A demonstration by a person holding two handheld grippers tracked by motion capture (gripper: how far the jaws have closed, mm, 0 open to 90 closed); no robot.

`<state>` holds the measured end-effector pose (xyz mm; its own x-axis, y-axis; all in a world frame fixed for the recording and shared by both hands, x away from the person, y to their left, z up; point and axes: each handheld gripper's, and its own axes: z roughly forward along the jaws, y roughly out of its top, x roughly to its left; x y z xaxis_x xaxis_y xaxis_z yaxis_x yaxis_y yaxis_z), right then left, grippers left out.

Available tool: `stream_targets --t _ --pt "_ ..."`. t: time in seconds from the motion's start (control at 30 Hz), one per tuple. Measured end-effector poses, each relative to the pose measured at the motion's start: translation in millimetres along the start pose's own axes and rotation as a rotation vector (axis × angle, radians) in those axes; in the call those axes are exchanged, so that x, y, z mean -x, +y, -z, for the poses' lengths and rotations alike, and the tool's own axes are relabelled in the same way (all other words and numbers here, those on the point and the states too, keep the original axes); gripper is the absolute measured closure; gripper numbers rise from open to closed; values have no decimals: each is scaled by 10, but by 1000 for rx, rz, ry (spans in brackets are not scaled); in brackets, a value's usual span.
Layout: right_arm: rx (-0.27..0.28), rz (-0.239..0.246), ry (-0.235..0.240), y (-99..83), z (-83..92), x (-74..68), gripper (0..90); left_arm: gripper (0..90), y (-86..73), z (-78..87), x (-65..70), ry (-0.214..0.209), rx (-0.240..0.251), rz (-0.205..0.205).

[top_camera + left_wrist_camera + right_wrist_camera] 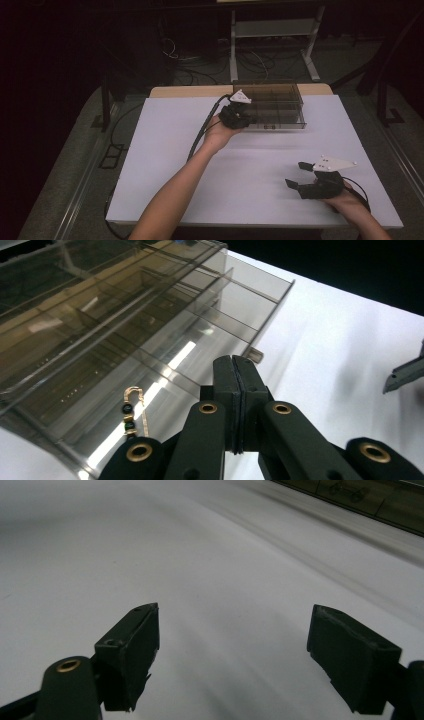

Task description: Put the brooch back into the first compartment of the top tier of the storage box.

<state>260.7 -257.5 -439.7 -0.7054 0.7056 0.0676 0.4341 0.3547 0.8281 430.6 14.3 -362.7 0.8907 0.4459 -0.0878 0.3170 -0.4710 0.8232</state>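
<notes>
A smoky clear plastic organiser box (pixel 280 95) with several compartments stands at the far middle of the white table (pixel 260 150). My left gripper (pixel 245 120) is at the box's front left corner, its jaws pressed together with nothing between them. In the left gripper view the shut left gripper (pixel 235 362) points over the box (pixel 150 325), and a small gold hook with dark beads (pixel 131 410) lies in a near compartment. My right gripper (pixel 297 175) rests near the front right of the table. In its own view the right gripper (pixel 235 615) stands open over bare tabletop.
Beyond the table, cables (pixel 200 60) lie on the dark floor beside a white metal frame (pixel 272 30). A tip of the right gripper (pixel 402 375) shows at the right edge of the left gripper view. The box's edge (pixel 370 500) crosses the right gripper view's top right.
</notes>
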Motion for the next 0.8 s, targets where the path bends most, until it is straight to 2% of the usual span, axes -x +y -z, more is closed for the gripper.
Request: stream_targets --t 0.2,0.43,0.63,0.8 --pt "-2 -2 1 -2 -1 -1 204 891 -44 -80 63 -9 -18 -11" --pt "-3 2 -1 3 -1 -7 204 890 -102 -225 104 13 -58 -39" --pt "-2 1 -1 1 3 2 204 891 -128 -301 105 26 -70 -40" --pt "-3 0 1 4 0 -6 204 891 -150 -342 83 35 -71 -26"
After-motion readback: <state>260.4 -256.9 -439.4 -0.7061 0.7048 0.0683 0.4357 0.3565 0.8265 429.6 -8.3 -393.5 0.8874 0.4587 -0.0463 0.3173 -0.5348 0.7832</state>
